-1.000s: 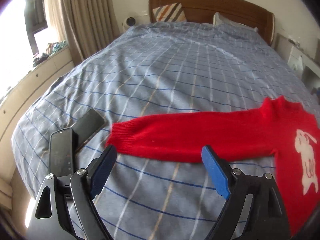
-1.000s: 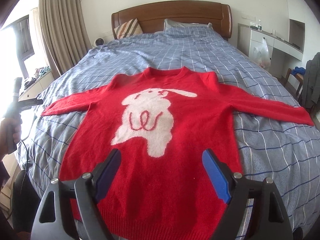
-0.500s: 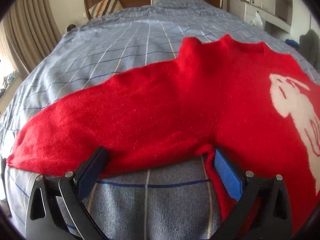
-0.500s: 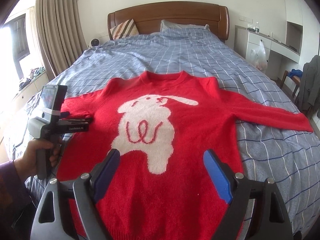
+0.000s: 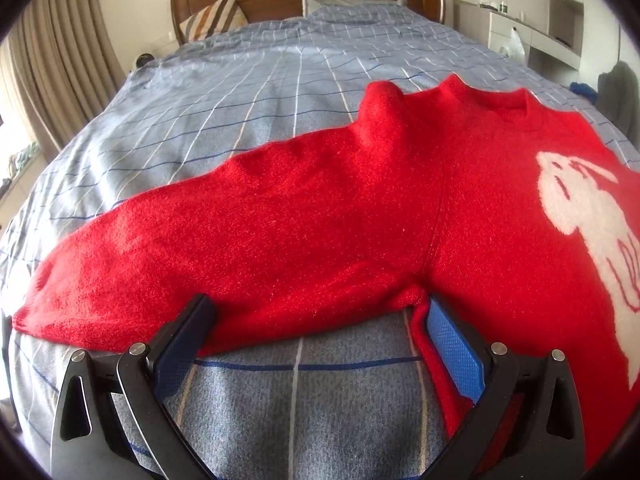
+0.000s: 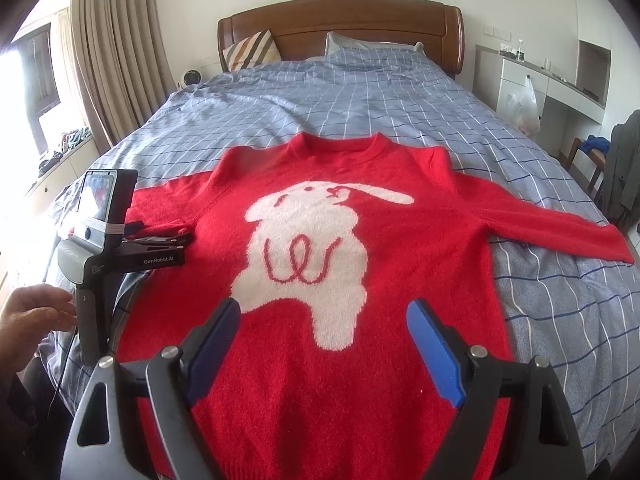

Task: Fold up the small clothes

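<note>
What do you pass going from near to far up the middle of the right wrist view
Right tongs → red sweater → white rabbit design → sweater collar → blue checked bedspread → pillow → wooden headboard.

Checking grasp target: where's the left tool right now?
Right wrist view: left tool sits low at picture-left, open at the red sweater's underarm below the sleeve, on the checked bedspread.

Red sweater, blue-checked bedspread
</note>
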`<action>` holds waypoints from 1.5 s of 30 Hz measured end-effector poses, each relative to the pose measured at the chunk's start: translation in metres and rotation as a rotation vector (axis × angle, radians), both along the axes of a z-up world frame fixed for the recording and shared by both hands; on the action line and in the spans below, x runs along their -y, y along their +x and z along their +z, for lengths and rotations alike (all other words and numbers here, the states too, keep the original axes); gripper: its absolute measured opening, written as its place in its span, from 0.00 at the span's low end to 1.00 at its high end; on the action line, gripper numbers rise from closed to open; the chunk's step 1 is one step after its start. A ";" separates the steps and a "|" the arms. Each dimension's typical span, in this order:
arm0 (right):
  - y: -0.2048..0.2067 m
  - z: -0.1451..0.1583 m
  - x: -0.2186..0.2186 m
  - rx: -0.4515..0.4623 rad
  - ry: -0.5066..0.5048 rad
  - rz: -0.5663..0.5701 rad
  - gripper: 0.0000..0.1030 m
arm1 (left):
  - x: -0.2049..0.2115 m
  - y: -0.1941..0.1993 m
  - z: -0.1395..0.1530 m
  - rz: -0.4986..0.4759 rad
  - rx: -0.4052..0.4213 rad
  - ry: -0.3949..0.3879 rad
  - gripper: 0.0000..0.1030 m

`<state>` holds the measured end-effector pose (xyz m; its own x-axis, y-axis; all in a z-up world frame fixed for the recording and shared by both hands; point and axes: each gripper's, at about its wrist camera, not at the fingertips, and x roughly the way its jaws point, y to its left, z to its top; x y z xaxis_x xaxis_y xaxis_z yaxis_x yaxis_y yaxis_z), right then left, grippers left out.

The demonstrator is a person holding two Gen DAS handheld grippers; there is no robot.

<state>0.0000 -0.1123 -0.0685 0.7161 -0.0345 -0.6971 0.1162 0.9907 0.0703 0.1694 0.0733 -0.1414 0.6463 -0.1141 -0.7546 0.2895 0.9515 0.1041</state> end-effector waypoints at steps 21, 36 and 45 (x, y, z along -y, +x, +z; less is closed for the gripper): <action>0.009 -0.003 -0.038 -0.061 -0.047 0.017 0.82 | 0.000 0.000 0.001 0.001 -0.001 0.001 1.00; 0.018 -0.021 -0.054 -0.137 -0.094 0.025 0.82 | 0.000 0.000 0.001 0.001 -0.001 0.000 1.00; 0.024 -0.029 -0.058 -0.154 -0.079 0.038 0.82 | 0.000 0.000 0.001 0.001 -0.002 0.000 1.00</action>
<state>0.0239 -0.0544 -0.0974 0.6029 -0.0687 -0.7948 0.0820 0.9963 -0.0239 0.1696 0.0735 -0.1405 0.6452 -0.1129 -0.7556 0.2884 0.9518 0.1040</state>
